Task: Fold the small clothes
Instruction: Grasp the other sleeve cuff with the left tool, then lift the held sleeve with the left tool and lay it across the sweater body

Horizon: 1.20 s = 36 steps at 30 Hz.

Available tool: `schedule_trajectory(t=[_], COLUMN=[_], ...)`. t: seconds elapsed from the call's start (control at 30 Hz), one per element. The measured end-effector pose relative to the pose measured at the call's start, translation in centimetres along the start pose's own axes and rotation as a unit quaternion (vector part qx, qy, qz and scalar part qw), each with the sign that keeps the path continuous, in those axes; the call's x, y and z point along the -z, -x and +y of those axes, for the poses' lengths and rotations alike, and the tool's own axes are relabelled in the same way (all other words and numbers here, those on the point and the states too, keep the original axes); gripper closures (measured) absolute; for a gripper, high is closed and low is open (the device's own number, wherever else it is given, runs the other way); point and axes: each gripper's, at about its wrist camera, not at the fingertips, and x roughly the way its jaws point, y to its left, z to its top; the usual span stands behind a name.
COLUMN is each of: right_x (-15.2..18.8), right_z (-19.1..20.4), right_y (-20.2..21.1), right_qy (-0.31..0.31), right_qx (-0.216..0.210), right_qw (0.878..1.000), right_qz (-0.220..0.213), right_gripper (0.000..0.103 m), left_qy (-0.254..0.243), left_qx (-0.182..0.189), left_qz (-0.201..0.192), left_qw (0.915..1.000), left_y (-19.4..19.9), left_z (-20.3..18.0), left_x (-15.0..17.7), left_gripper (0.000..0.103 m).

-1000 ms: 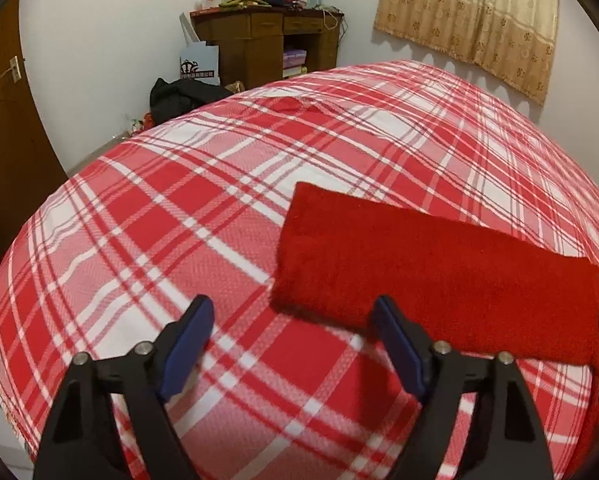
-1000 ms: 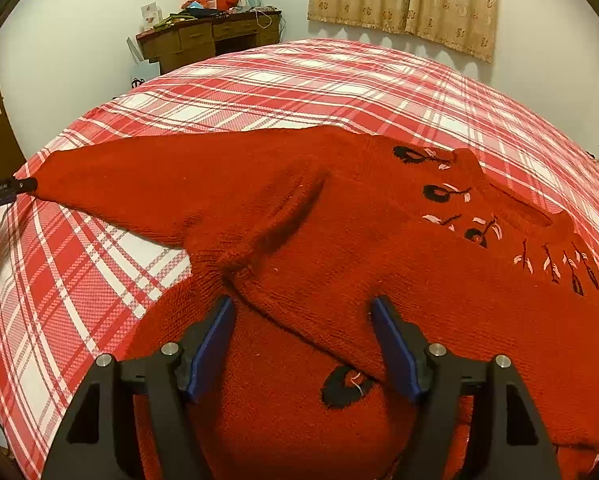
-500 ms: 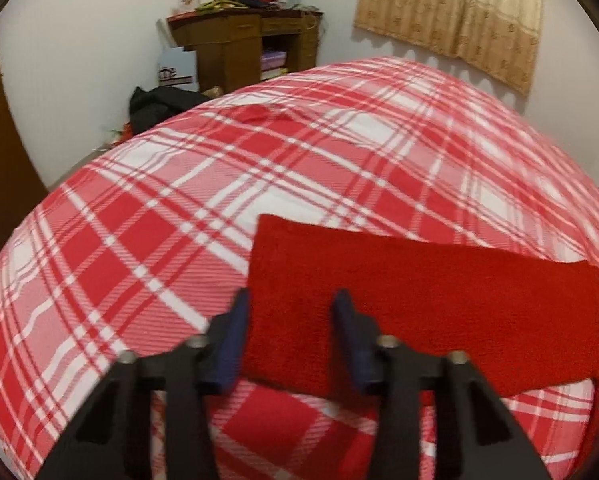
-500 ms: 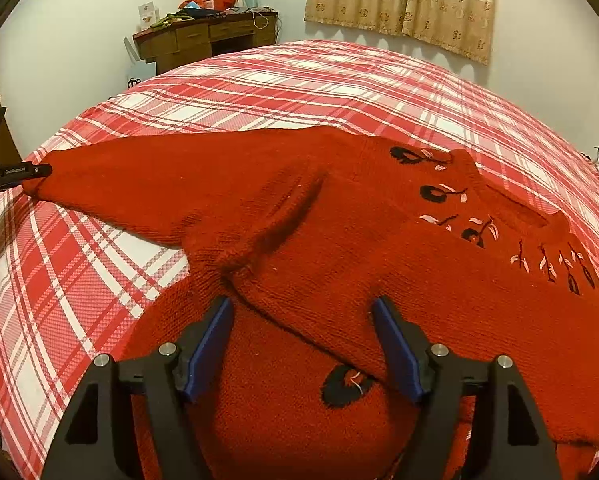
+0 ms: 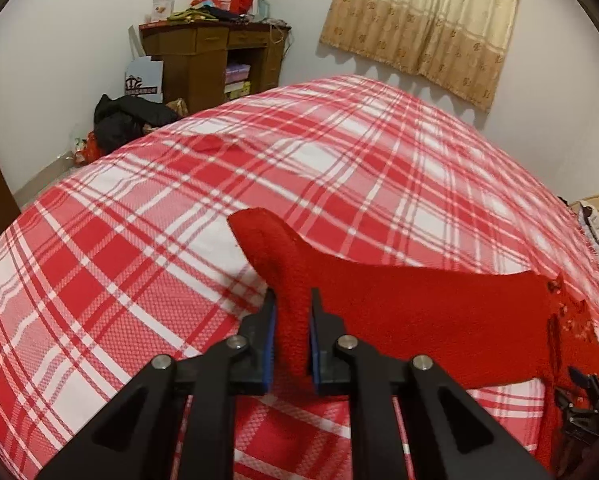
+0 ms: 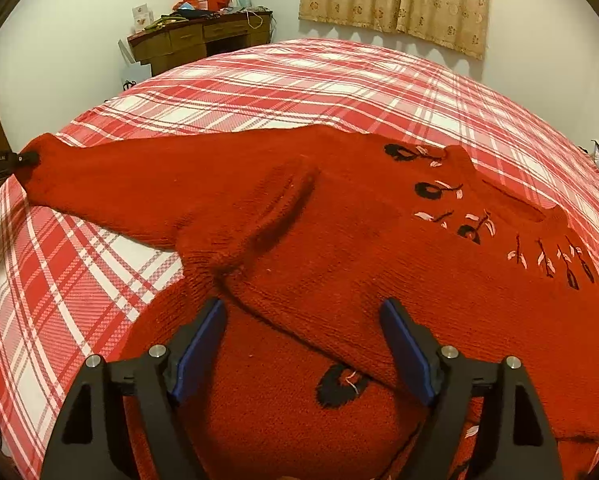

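Observation:
A red knitted sweater point(image 6: 339, 240) with black and pink embroidery lies spread on the bed, its hem partly folded over. Its left sleeve point(image 5: 419, 312) stretches out toward the bed's left side. My left gripper point(image 5: 293, 304) is closing, its blue pads pressing on the sleeve's cuff end, which stands raised off the sheet. In the right wrist view that left gripper point(image 6: 23, 157) pinches the cuff point(image 6: 59, 164) at the far left. My right gripper point(image 6: 303, 312) hovers over the sweater's lower body, its jaws opening wide, and nothing is pinched between the pads.
A red-and-white plaid sheet point(image 5: 139, 240) covers the bed. Against the far wall stands a cluttered wooden desk point(image 5: 203, 60), with a white paper bag point(image 5: 143, 78) and a black bag point(image 5: 127, 120) on the floor beside it. A beige curtain point(image 5: 427, 28) hangs at the back right.
My left gripper has gone from wide open beside the cuff to shut on it, and has lifted the sleeve end off the sheet. The right jaws have spread slightly wider.

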Motion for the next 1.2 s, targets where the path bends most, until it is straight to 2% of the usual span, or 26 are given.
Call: schedule_trajectory(t=[0.13, 0.37, 0.57, 0.87, 1.2], right_x=[-0.1, -0.5, 0.4, 2.4, 3.7], right_z=[-0.3, -0.7, -3.2, -5.0, -6.6], right_y=[1.4, 4.0, 7.0, 10.8, 15.1], right_qy=[-0.009, 0.006, -0.039, -0.063, -0.095], right_qx=[-0.022, -0.009, -0.033, -0.033, -0.041], right_qw=[1.000, 1.000, 0.999, 0.997, 0.992], right_qz=[-0.009, -0.011, -0.018, -0.031, -0.064], right_gripper=[0.023, 0.023, 0.023, 0.023, 0.023], left_qy=[-0.011, -0.021, -0.016, -0.026, -0.032], left_qx=[0.015, 0.045, 0.071, 0.084, 0.124], left_qz=[-0.008, -0.024, -0.034, -0.043, -0.063], left_qw=[0.9998, 0.9985, 0.9968, 0.9952, 0.9898], left_y=[1.4, 3.3, 4.5, 5.5, 7.8], left_z=[-1.1, -3.4, -5.1, -7.9, -12.1], left_x=[-0.5, -1.6, -2.6, -3.3, -5.0], left_gripper=[0.089, 0.089, 0.089, 0.089, 0.089])
